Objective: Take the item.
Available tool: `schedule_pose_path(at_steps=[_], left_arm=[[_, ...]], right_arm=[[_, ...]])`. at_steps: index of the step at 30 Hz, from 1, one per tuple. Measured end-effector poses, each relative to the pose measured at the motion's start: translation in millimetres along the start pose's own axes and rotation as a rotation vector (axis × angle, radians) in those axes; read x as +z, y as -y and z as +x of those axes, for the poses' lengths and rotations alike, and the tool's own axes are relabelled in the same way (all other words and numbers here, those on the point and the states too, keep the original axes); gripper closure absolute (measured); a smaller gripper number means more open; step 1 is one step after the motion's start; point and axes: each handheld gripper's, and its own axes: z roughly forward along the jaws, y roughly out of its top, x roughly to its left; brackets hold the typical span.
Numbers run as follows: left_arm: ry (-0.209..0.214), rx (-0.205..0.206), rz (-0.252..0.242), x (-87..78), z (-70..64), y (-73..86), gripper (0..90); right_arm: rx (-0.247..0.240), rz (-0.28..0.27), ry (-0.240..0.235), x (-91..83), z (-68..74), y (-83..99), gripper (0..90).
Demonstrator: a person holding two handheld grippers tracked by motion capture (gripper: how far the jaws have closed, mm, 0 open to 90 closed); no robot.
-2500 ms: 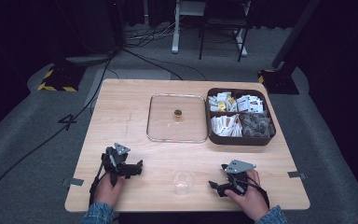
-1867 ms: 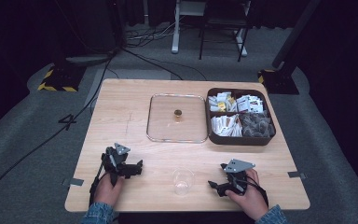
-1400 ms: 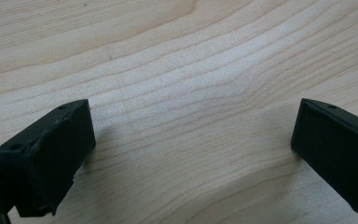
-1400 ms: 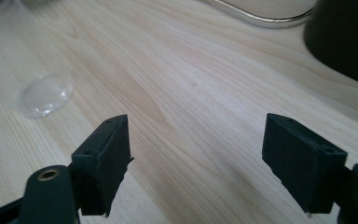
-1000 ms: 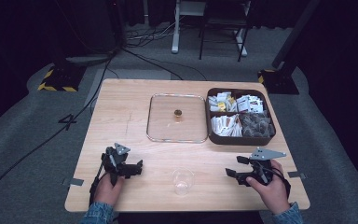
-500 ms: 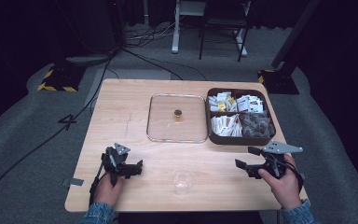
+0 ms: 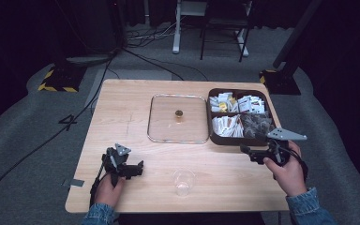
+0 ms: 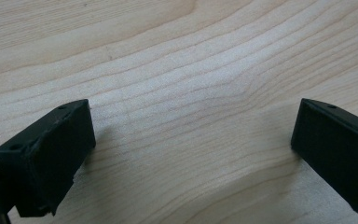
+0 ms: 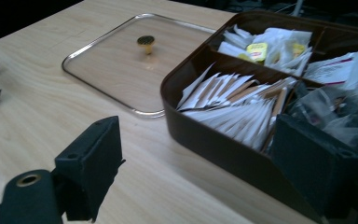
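Wooden surface (image 7: 136, 112) carrying brown sachet box (image 7: 240, 139) at far right; right claw (image 7: 254, 154) hovering just beside its near wall, wide open, empty. Left claw (image 7: 130, 168) resting well apart, open, empty.

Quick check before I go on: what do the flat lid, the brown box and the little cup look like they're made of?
Lid: clear glass or acrylic; the wood grain shows through, with a brass-coloured knob. Compartment box: dark brown, smooth and slightly glossy, likely plastic. Cup: clear and thin-walled, probably plastic, though glass can't be ruled out.
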Motion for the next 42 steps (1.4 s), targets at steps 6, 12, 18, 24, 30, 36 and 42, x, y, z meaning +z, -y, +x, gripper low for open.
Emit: schedule_pose_path(at_steps=[6,12,18,24,30,36,42], left_arm=[[0.000,0.001,0.001,-0.1,0.1,0.0,0.0],[0.000,0.000,0.000,0.0,0.0,0.0,0.0],[0.000,0.000,0.000,0.0,0.0,0.0,0.0],[0.000,0.000,0.000,0.0,0.0,0.0,0.0],[0.000,0.000,0.000,0.0,0.0,0.0,0.0],[0.000,0.000,0.000,0.0,0.0,0.0,0.0],[0.000,0.000,0.000,0.0,0.0,0.0,0.0]], right_arm=[[-0.010,0.023,0.031,3.8,-18.0,-13.9,15.8],[0.009,0.053,0.083,8.0,-48.0,-28.3,15.9],[0.063,0.051,0.130,14.1,-70.7,-35.5,17.5],[0.076,0.082,0.195,24.6,-87.4,-33.7,24.0],[0.035,0.160,0.239,34.5,-102.4,-25.9,30.8],[0.050,0.191,0.255,45.2,-116.5,-14.4,30.4],[0.079,0.198,0.224,52.5,-117.0,-7.3,31.1]])
